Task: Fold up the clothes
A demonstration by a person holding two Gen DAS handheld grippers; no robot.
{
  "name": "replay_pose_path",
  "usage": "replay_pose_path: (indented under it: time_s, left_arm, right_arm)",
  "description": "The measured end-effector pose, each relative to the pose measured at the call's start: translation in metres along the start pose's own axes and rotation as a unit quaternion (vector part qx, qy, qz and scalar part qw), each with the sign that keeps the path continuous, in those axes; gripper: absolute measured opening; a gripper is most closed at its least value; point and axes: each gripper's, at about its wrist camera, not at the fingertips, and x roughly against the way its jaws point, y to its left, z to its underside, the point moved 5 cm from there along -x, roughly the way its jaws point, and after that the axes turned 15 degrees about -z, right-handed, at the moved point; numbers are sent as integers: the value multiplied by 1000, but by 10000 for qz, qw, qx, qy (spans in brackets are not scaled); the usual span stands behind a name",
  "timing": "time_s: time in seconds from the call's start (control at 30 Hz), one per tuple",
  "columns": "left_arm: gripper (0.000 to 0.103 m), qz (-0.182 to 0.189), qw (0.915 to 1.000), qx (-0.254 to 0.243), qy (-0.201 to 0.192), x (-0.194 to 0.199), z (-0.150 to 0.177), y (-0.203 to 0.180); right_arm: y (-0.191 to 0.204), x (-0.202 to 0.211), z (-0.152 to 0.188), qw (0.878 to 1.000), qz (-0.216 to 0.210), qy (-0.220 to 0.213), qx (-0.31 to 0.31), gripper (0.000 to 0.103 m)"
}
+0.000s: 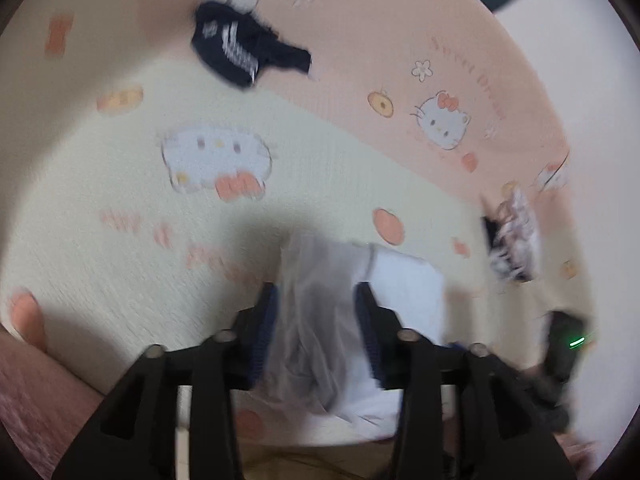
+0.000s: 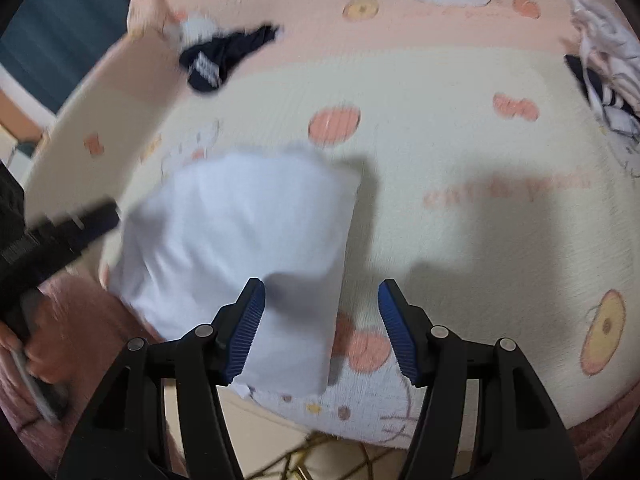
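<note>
A white garment (image 2: 248, 240) lies folded on the cartoon-cat print blanket (image 2: 460, 128), near its front edge. My right gripper (image 2: 322, 328) is open, its blue-padded fingers (image 2: 248, 328) astride the garment's near right corner without closing on it. In the left wrist view the same white garment (image 1: 320, 320) sits between the blue pads of my left gripper (image 1: 316, 328), whose jaws stand apart; the frame is blurred and a grip cannot be made out. The left gripper also shows in the right wrist view (image 2: 80, 224) at the garment's left edge.
A dark navy garment with white stripes (image 1: 244, 48) lies crumpled at the far side, also in the right wrist view (image 2: 224, 56). A white and navy patterned garment (image 2: 608, 68) lies bunched at the right. A pink cover (image 2: 80, 320) hangs below the blanket's front edge.
</note>
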Motion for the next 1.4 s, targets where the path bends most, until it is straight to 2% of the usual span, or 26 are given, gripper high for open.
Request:
replay_pose_path:
  time_s: [0.07, 0.1, 0.13, 0.2, 0.23, 0.27, 0.3, 0.37, 0.4, 0.5, 0.57, 0.6, 0.63, 0.7, 0.73, 0.8, 0.83, 0.87, 0.97, 1.03, 1.13, 1.2, 1.23, 1.27, 1.33, 1.4]
  left_arm:
    - [59, -32, 9986, 25, 524, -18, 10, 2]
    - [59, -48, 9969, 37, 785, -27, 16, 3]
    - [59, -115, 9955, -22, 939, -35, 20, 2]
    - [55, -295, 9927, -204, 1149, -52, 28, -3]
    - [46, -325, 9923, -233, 1176, -56, 30, -5]
    - [43, -329, 9923, -234, 1169, -59, 31, -7]
    - [41, -316, 9925, -248, 1154, -59, 31, -8]
    - [38, -273, 9930, -285, 1117, -56, 30, -11]
    - [37, -203, 9928, -351, 1124, -55, 31, -15]
    - [36, 90, 9905, -654, 1204, -50, 42, -32]
    - [38, 145, 9857, -997, 1349, -51, 57, -48]
    - [40, 97, 9831, -1163, 1412, -52, 62, -54]
    - [44, 23, 9816, -1275, 1423, -53, 63, -57]
    - [48, 82, 9849, -1123, 1312, -45, 55, -53]
    - [48, 158, 9882, -954, 1189, -39, 47, -47]
    - [48, 254, 9944, -595, 836, -25, 26, -32]
    - [50, 226, 9969, -448, 612, -19, 14, -24]
    - [51, 267, 9970, -424, 594, -21, 6, -22]
    - [51, 491, 9936, -563, 847, -38, -10, -29]
    - [51, 657, 9892, -751, 1071, -53, -12, -42]
    - [51, 928, 9817, -849, 1430, -71, -1, -55]
    - [42, 938, 9814, -909, 1409, -77, 2, -64]
    - [26, 854, 9828, -987, 1304, -79, 3, -70]
    - [20, 777, 9839, -1098, 1175, -81, 5, -77]
    - [15, 728, 9850, -1236, 955, -78, 4, -84]
    - [15, 610, 9859, -1331, 805, -74, 2, -83]
  right_arm:
    - [-2, -5, 4, 9998, -123, 123, -96, 62]
    - [-4, -6, 5, 9995, -222, 156, -183, 68]
    - [-9, -10, 6, 9988, -287, 237, -324, 75]
    - [-22, -17, 10, 9961, -506, 315, -656, 77]
    - [-24, -17, 11, 9952, -601, 261, -721, 75]
    - [-21, -17, 11, 9945, -752, 293, -662, 69]
    - [-18, -17, 11, 9936, -900, 325, -603, 45]
    - [-11, -18, 11, 9942, -924, 318, -440, 41]
    - [-8, -15, 11, 9951, -885, 315, -293, 35]
    - [-9, 9, 10, 9949, -922, 117, -379, 30]
    - [-11, 33, 11, 9966, -773, 20, -277, 30]
    - [-13, 41, 15, 9979, -610, 101, -199, 31]
    - [-21, 44, 24, 9986, -321, 382, -175, 36]
    - [-37, 41, 38, 9969, 37, 695, -364, 37]
    - [-47, 41, 43, 9958, 187, 712, -549, 43]
    - [-53, 53, 38, 9961, 178, 490, -713, 43]
    - [-51, 66, 28, 9974, 338, 217, -599, 43]
    - [-48, 77, 18, 9980, 464, -20, -439, 44]
    - [-39, 92, -9, 9966, 636, -507, -138, 47]
    - [-33, 77, -28, 9970, 625, -461, 10, 51]
    - [-35, 48, -43, 9976, 638, -236, 128, 51]
    - [-40, 26, -44, 9985, 533, 6, 75, 51]
    - [-44, 17, -41, 9985, 533, 127, 8, 51]
    - [-48, 9, -37, 9983, 536, 243, -55, 51]
    - [-47, 4, -32, 9974, 689, 203, 39, 51]
    - [-44, 5, -30, 9960, 871, 114, 184, 51]
